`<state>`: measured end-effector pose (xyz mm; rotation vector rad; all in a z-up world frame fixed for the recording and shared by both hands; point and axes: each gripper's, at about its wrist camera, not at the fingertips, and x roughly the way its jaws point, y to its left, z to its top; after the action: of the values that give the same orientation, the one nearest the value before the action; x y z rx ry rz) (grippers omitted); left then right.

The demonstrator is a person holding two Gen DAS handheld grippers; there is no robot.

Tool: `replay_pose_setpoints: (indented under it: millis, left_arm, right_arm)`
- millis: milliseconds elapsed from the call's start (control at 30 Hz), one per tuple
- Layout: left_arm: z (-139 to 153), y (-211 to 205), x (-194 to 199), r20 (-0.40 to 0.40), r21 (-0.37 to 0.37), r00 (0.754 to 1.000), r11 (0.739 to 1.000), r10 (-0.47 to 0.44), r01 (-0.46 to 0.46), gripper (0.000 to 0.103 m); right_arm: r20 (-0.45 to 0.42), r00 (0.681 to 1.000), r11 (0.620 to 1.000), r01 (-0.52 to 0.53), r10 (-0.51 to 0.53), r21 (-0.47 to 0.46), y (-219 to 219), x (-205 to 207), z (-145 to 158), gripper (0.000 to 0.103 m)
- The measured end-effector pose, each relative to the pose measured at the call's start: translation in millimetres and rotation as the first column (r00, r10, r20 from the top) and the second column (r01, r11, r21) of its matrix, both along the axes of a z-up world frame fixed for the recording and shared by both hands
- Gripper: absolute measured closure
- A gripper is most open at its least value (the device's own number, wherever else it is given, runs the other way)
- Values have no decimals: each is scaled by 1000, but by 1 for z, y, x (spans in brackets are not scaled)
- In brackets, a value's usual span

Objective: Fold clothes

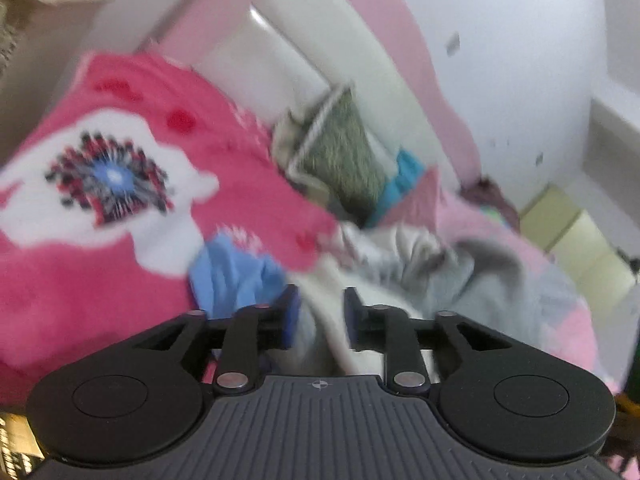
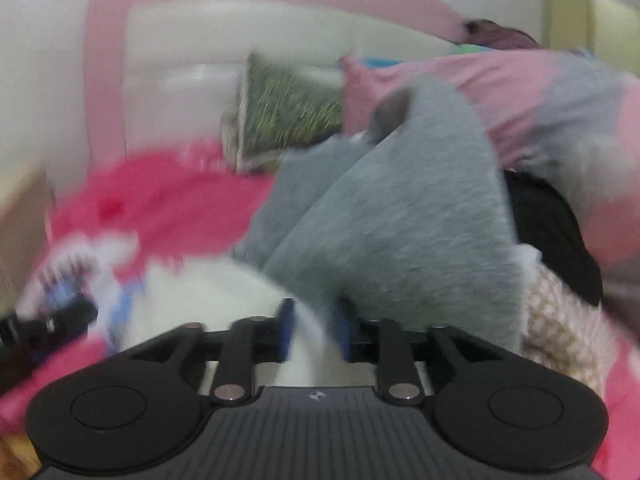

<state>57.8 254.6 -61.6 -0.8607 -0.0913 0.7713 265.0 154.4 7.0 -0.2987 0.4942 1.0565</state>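
Note:
In the left wrist view my left gripper (image 1: 322,316) is low over a heap of clothes on a bed. A white and pale grey garment (image 1: 400,256) runs up between its blue pads (image 1: 290,316), which stand a little apart, and a blue garment (image 1: 232,276) lies just left of them. In the right wrist view my right gripper (image 2: 312,330) is over a white garment (image 2: 208,292), which shows in the gap between its parted pads. A grey sweatshirt-like garment (image 2: 400,216) is piled just beyond, its edge by the right pad. Both views are blurred.
A pink bedspread (image 1: 112,180) with a white flower patch covers the bed. A green cushion (image 1: 344,152) leans on the white padded headboard (image 1: 304,40). On the right lie a pink and grey blanket (image 2: 540,92), a black garment (image 2: 552,224) and a beige patterned cloth (image 2: 560,328).

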Motion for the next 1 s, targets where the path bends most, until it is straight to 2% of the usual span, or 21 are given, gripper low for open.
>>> replay_pose_setpoints:
  millis: [33,200,267,333,400,467,533,567,633,767,833,933,1000]
  left_arm:
    - [2,-4,-3,6,27,1000,1000,14,-14,75]
    - [11,-18,-11,42,128,999,991,25,-31,74]
    - [15,-23,-9,52,173,998,985,-20,10,74]
    - [18,-30,0,34,217,991,969,-132,122,72]
    - [19,-37,16,-34,242,962,932,-270,270,71]
    - [17,-45,33,-115,239,911,879,-397,413,71]
    - [13,-52,48,-194,208,861,838,-471,505,71]
    - [10,-55,54,-226,194,847,829,-482,524,71]
    - [6,-55,58,-255,179,847,839,-466,515,71]
    - [2,-44,57,-236,141,869,870,-435,473,72]
    - [1,-42,57,-235,141,877,878,-420,458,72]
    - [1,-43,54,-230,146,884,884,-407,444,72]
    - [2,-42,52,-224,145,890,889,-398,435,72]
  right_arm:
    - [-26,1000,999,18,-16,41,-9,5,7,63]
    - [-112,987,960,141,-116,241,-65,17,49,61]
    - [-99,979,938,198,-177,285,-95,11,61,62]
    - [-91,966,916,258,-242,308,-126,5,70,65]
    - [-109,953,906,303,-283,294,-157,-1,69,65]
    - [-133,938,906,343,-319,248,-181,-7,60,65]
    - [-169,921,911,378,-351,168,-198,-10,39,66]
    - [-203,913,915,383,-355,123,-202,-10,25,68]
    - [-249,895,922,387,-371,18,-205,-13,-6,72]
    - [-181,907,922,358,-381,-145,-181,-31,-57,77]
    - [-149,931,934,307,-335,-182,-158,-41,-77,82]
    - [-37,962,950,261,-270,-170,-129,-61,-83,84]
    - [-3,977,969,213,-215,-127,-119,-74,-78,84]
